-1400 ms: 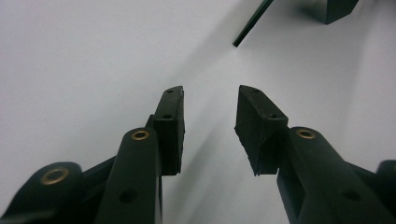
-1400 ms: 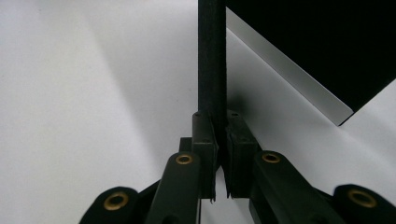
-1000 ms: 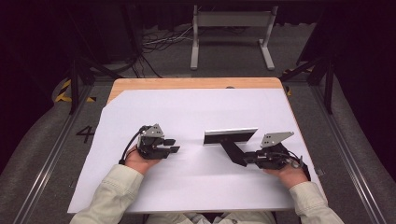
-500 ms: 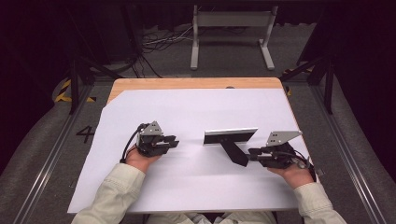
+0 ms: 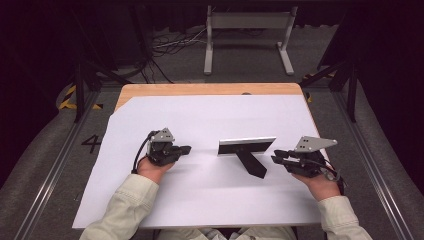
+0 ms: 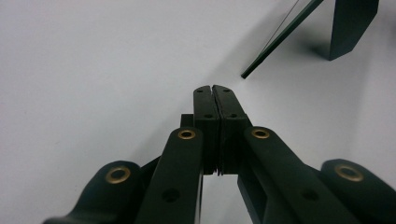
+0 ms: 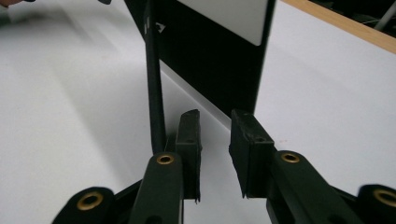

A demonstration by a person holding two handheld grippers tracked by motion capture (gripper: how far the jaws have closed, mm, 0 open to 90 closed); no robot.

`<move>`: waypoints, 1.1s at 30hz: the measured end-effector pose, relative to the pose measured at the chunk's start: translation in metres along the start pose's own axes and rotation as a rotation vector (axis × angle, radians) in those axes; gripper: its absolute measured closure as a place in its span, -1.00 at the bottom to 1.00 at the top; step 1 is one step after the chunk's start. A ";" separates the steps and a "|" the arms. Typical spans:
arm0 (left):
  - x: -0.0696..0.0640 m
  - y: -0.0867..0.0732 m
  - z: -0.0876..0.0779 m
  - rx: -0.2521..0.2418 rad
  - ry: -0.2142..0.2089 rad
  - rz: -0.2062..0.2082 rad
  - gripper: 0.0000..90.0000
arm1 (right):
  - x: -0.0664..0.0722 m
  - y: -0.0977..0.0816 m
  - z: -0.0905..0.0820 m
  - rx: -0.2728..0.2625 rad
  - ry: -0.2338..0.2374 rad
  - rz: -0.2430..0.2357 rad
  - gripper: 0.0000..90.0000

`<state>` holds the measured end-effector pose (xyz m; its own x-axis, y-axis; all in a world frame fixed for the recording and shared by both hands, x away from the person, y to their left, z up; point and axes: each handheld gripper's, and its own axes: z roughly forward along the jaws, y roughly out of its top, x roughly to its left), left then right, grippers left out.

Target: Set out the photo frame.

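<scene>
The picture frame [image 5: 246,146] stands mid-sheet on its rear prop leg [image 5: 252,164], facing away from the person, free of both grippers. The left gripper [image 5: 186,149] has just pinched together on nothing (apparently done). The right gripper [image 5: 276,159], jaws slightly apart, hangs near the leg.

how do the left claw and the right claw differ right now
The left claw has just been closing and is shut with nothing between its jaws; the right claw is open with a gap. The left sits farther from the black picture frame than the right. Both are black, held over the white sheet.
</scene>
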<state>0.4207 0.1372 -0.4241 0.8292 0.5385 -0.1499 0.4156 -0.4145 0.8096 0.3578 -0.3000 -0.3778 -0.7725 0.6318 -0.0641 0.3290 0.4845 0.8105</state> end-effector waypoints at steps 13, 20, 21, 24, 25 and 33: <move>-0.006 0.004 0.010 0.031 -0.020 0.045 0.98 | -0.013 -0.002 -0.003 0.013 -0.017 0.006 0.61; -0.006 0.008 0.014 0.039 -0.035 0.055 0.98 | -0.022 -0.004 -0.005 0.019 -0.018 -0.002 0.61; -0.006 0.009 0.014 0.038 -0.036 0.050 0.98 | -0.022 -0.004 -0.005 0.019 -0.018 -0.002 0.61; -0.004 0.012 0.016 0.029 -0.036 0.045 0.98 | -0.024 -0.004 -0.005 0.019 -0.021 0.000 0.61; -0.004 0.012 0.016 0.029 -0.036 0.045 0.98 | -0.024 -0.004 -0.005 0.019 -0.021 0.000 0.61; -0.001 0.018 0.018 0.026 -0.035 0.040 1.00 | -0.025 -0.005 -0.003 0.027 -0.019 0.002 0.61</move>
<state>0.4339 0.1155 -0.4198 0.8576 0.4956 -0.1378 0.3913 -0.4546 0.8001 0.3736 -0.3201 -0.3781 -0.7613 0.6441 -0.0742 0.3450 0.4992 0.7948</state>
